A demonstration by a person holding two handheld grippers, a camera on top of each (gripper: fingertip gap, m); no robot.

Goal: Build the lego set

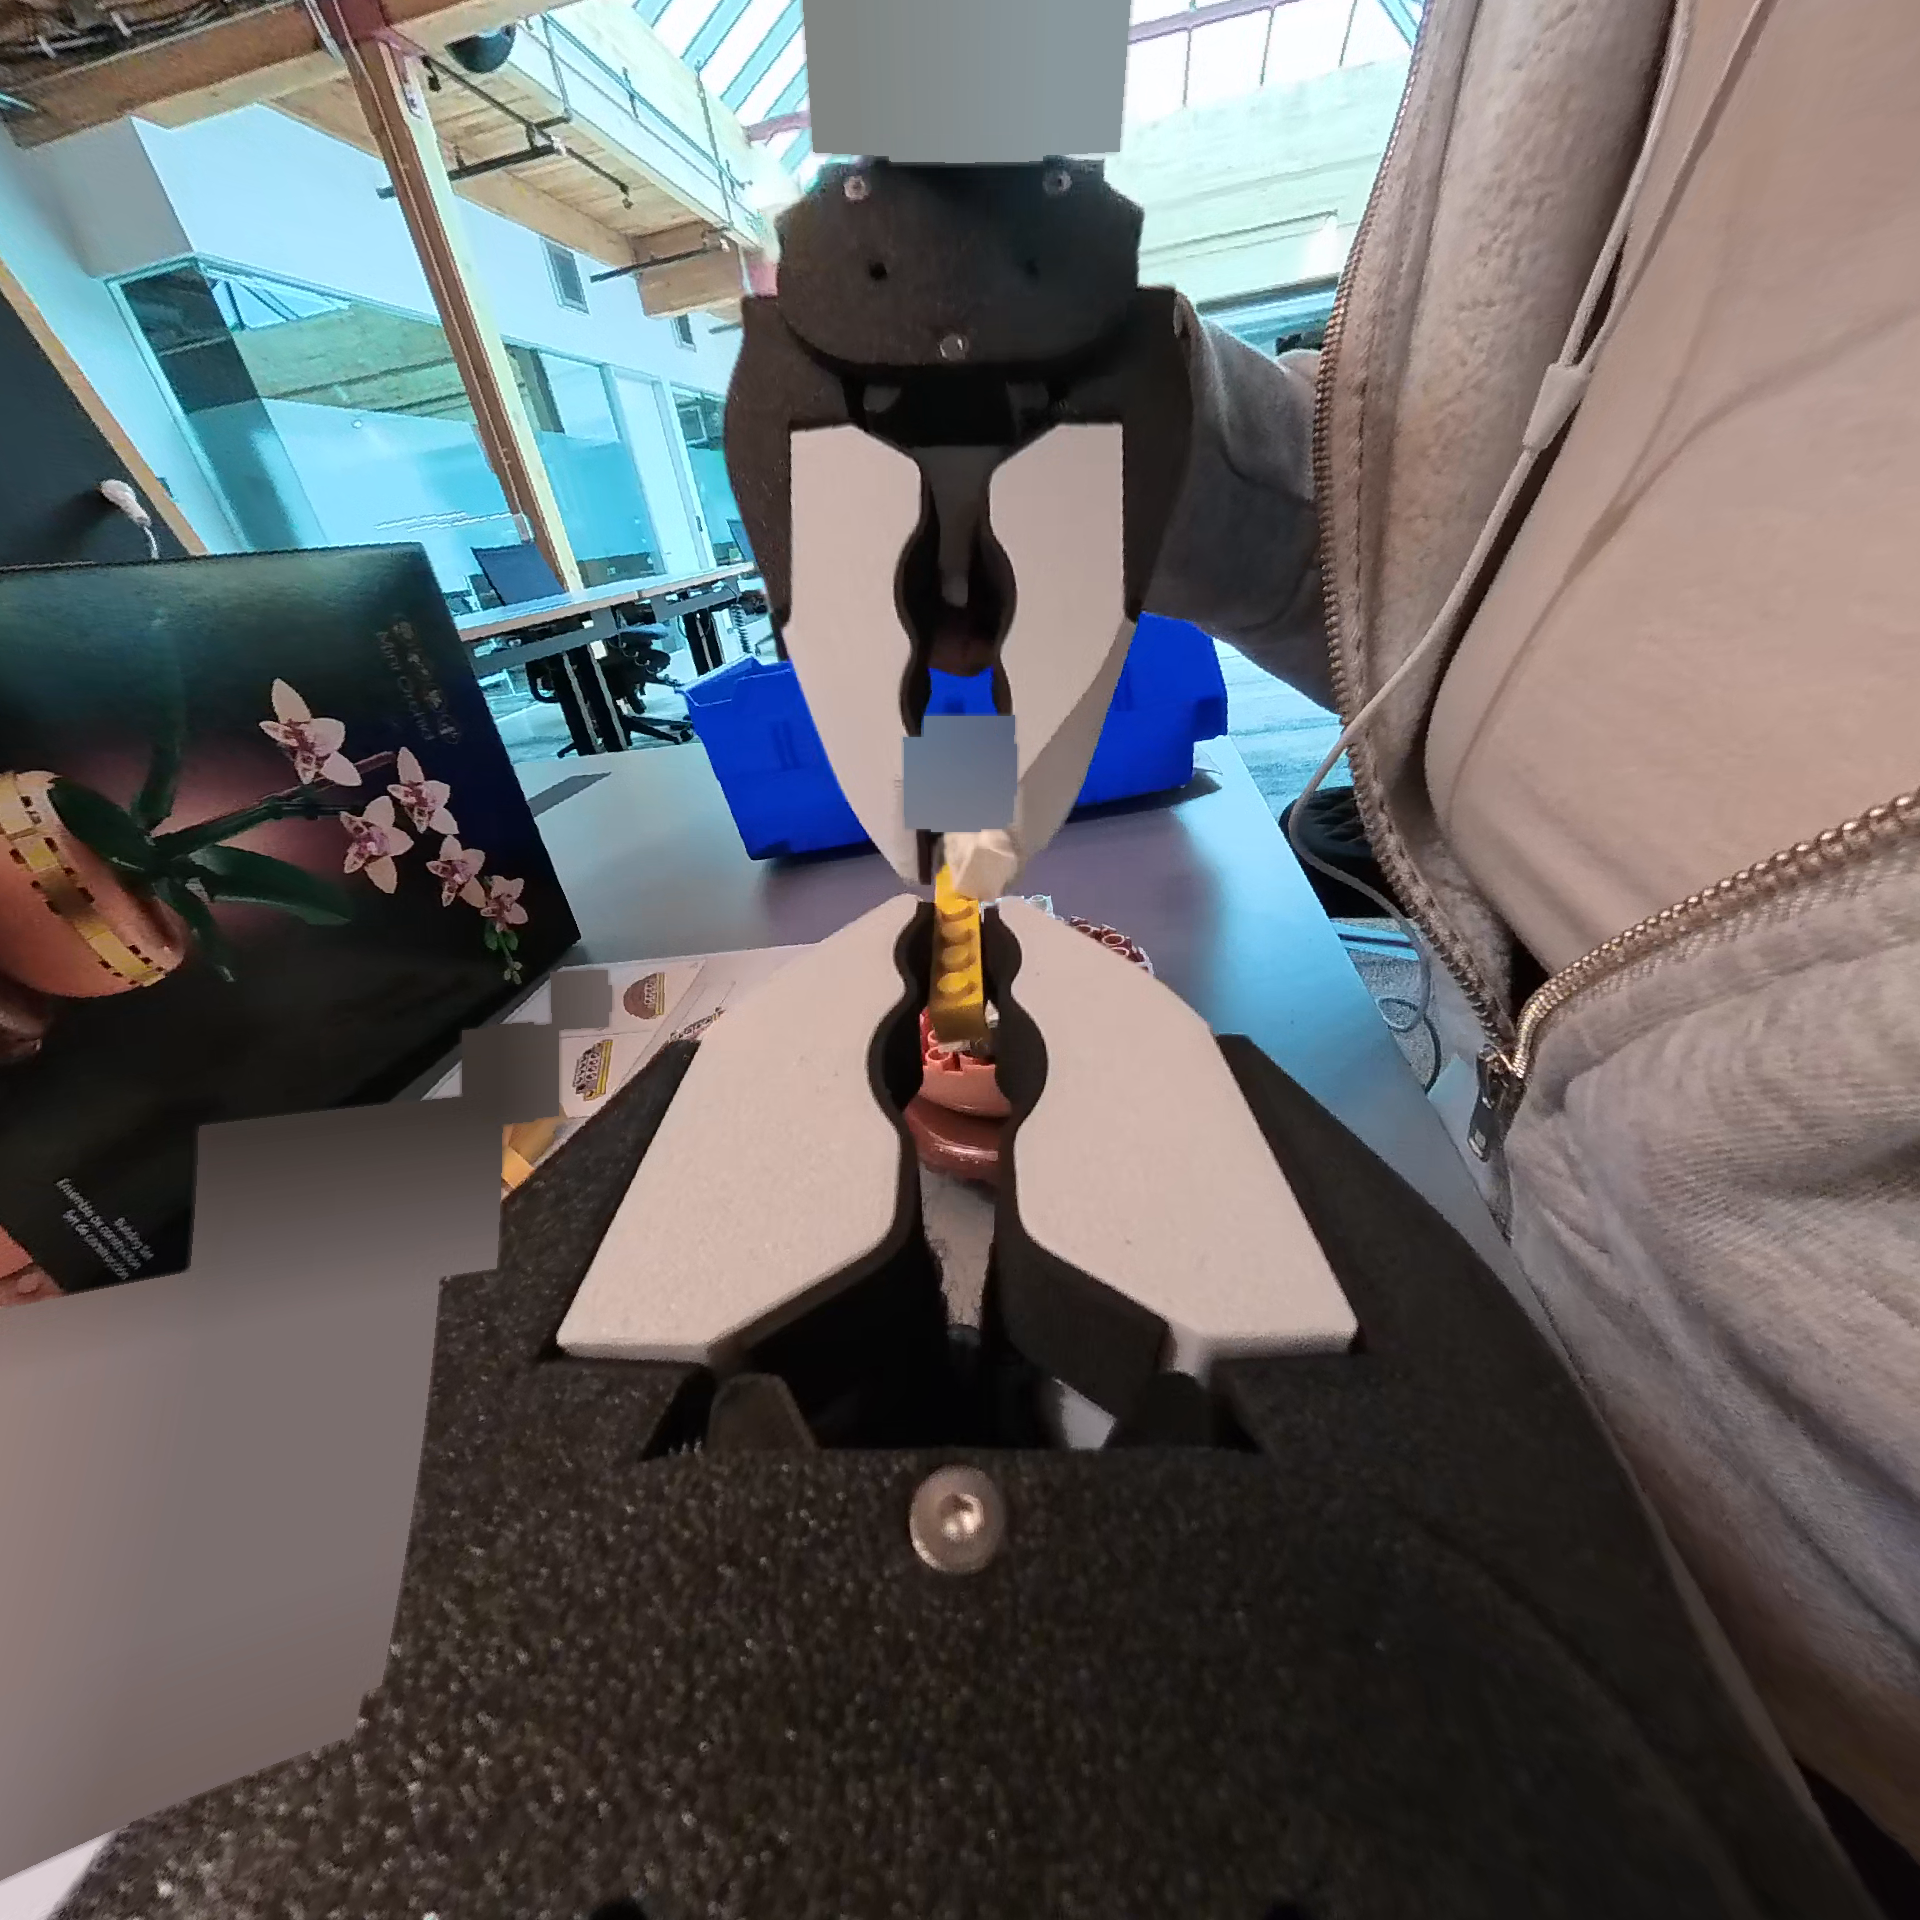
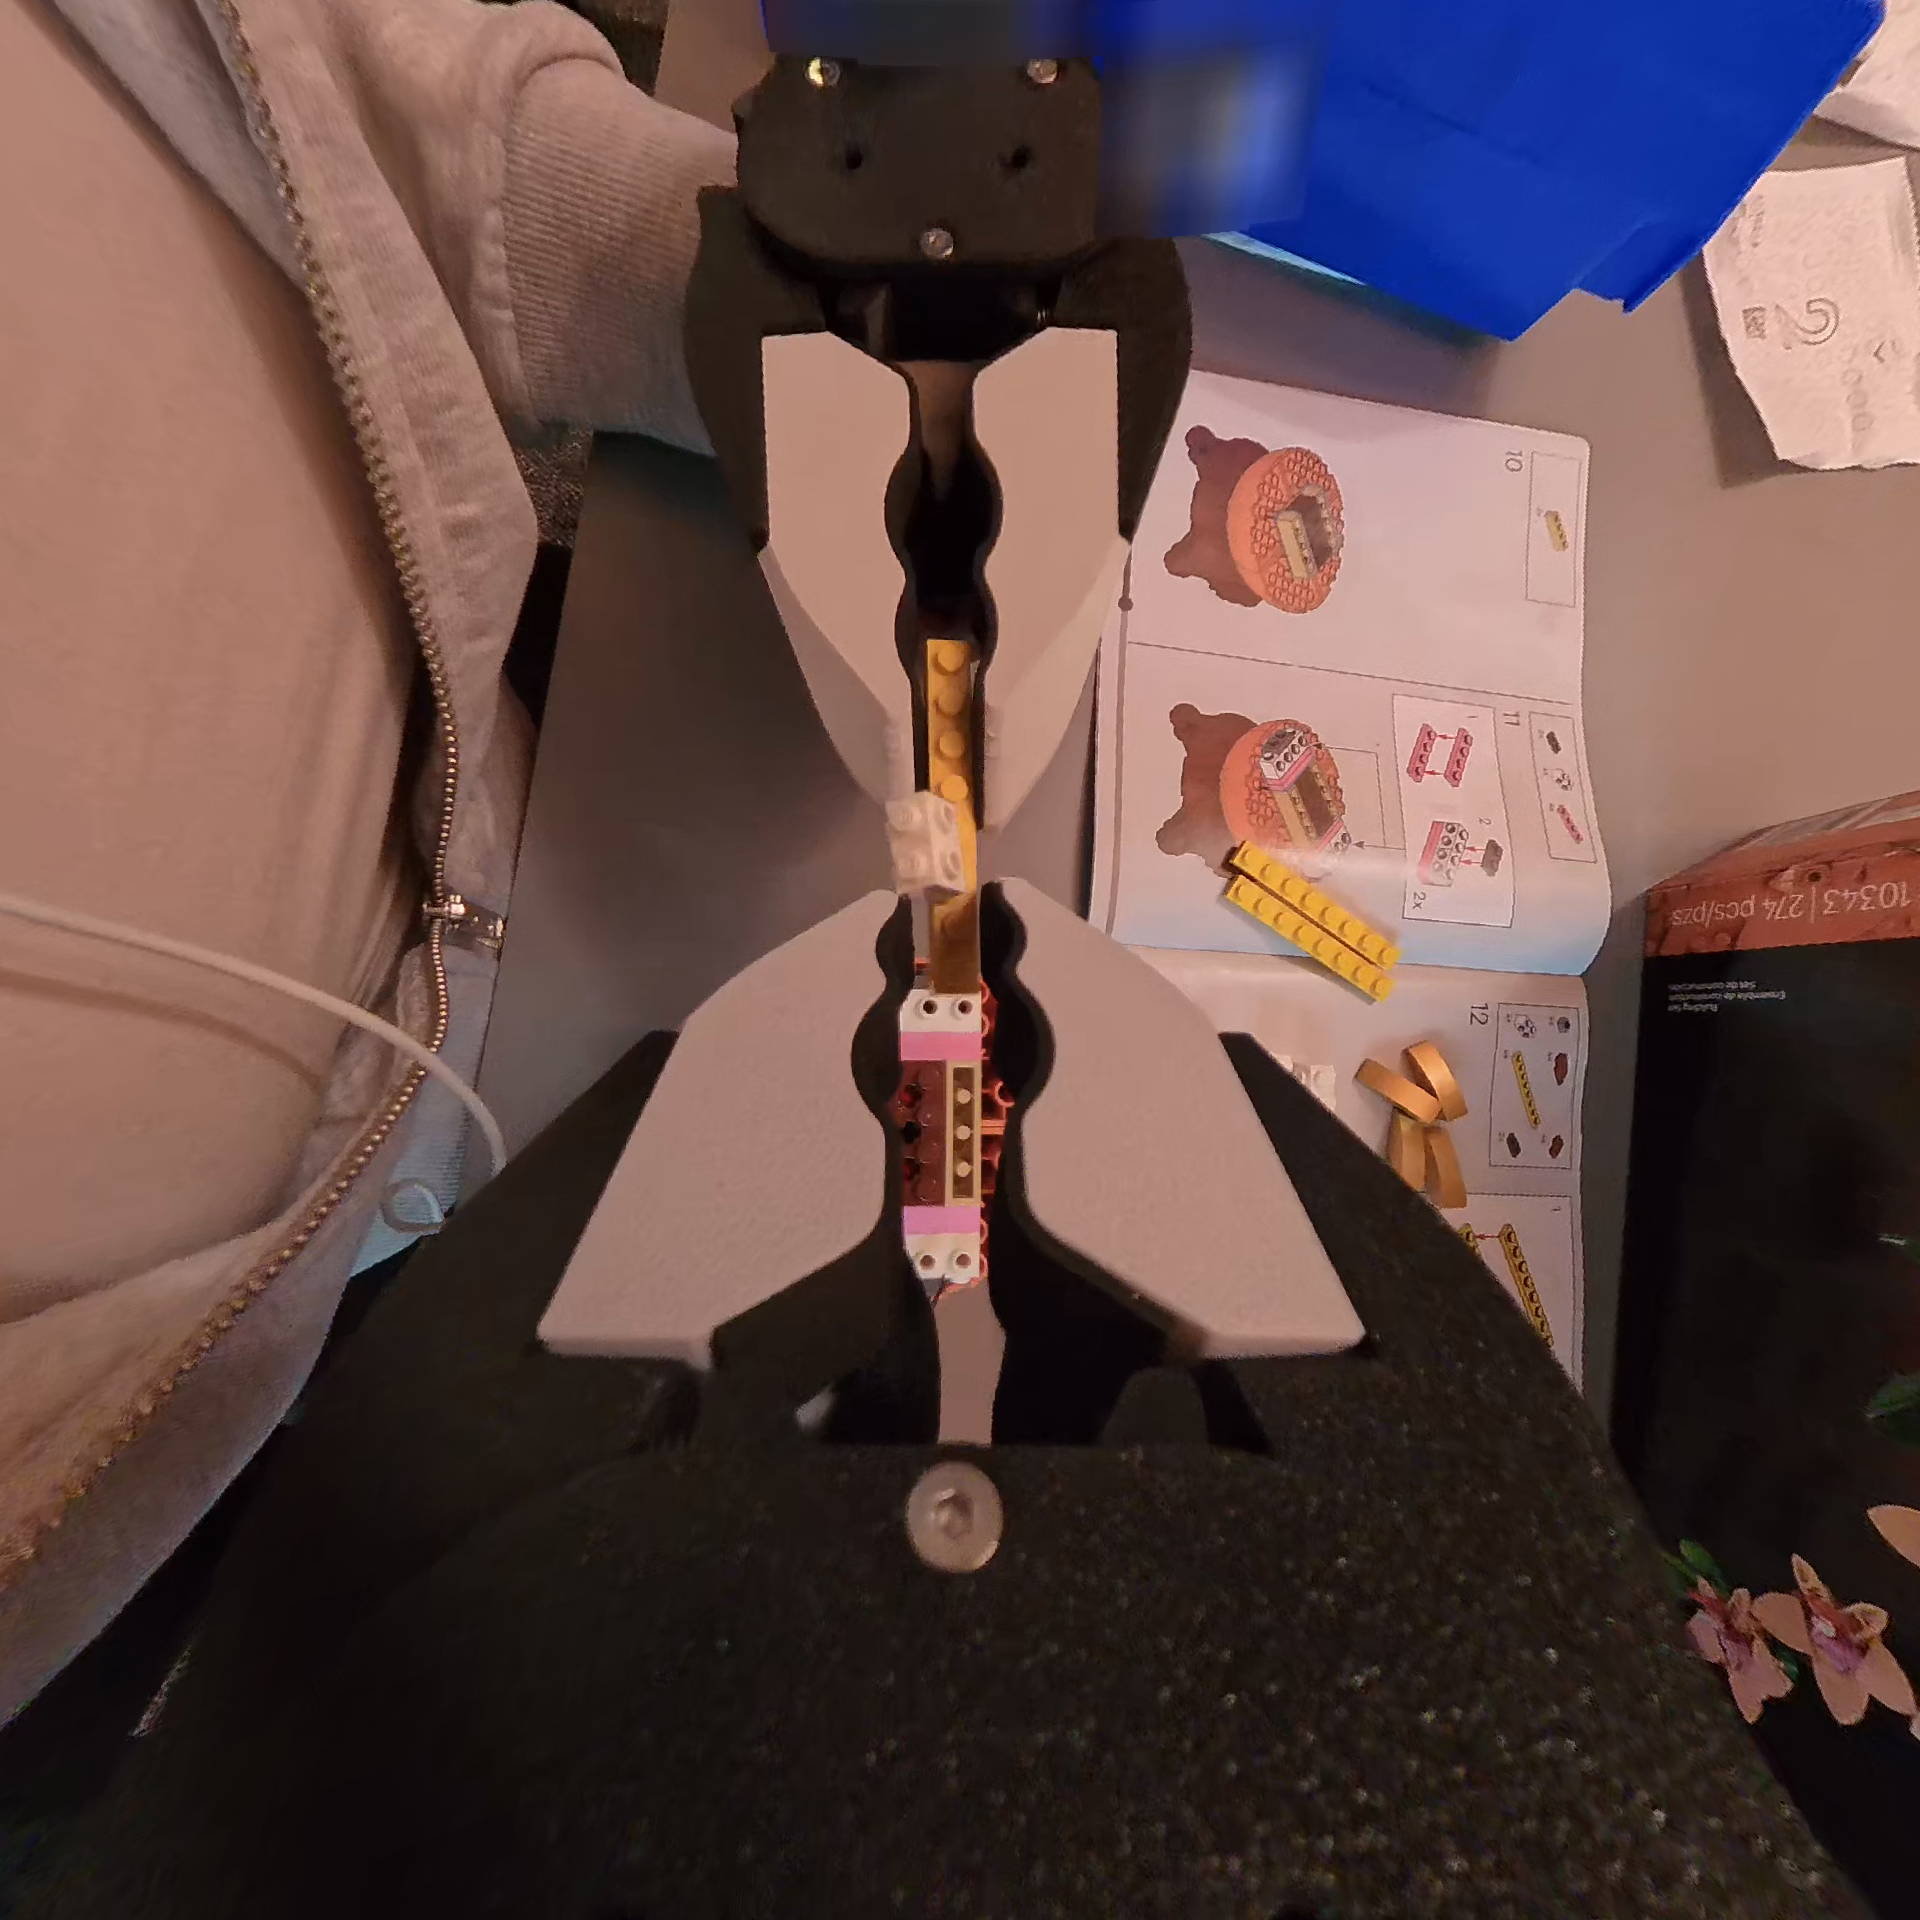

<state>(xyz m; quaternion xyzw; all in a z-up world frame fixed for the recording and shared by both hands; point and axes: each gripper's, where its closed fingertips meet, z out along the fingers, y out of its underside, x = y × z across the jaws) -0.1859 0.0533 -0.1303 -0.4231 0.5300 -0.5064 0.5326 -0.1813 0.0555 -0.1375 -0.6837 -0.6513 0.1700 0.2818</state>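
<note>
Above the table [image 2: 665, 727], the two tools met tip to tip over the half-built pot base [image 2: 940, 1132], a round brown and pink assembly that stood on the table and showed through the gap between their fingers. The left tool [image 1: 956, 914] was clenched on a long yellow plate [image 1: 956, 966], holding it lengthwise between its fingers, probably so that the free end stayed steady. The right tool [image 2: 940, 904] was closed at its tips on what looked like the small white brick [image 2: 923, 842], which sat against the plate's end, apparently to press the two together; whether the brick was fully seated could not be told. The instruction booklet [image 2: 1351, 644] lay open beside the work, likely for checking the step, with two spare yellow plates [image 2: 1314, 920] and some gold pieces [image 2: 1418, 1112] resting on it within reach. A blue bin [image 1: 769, 769] stood farther back.
</note>
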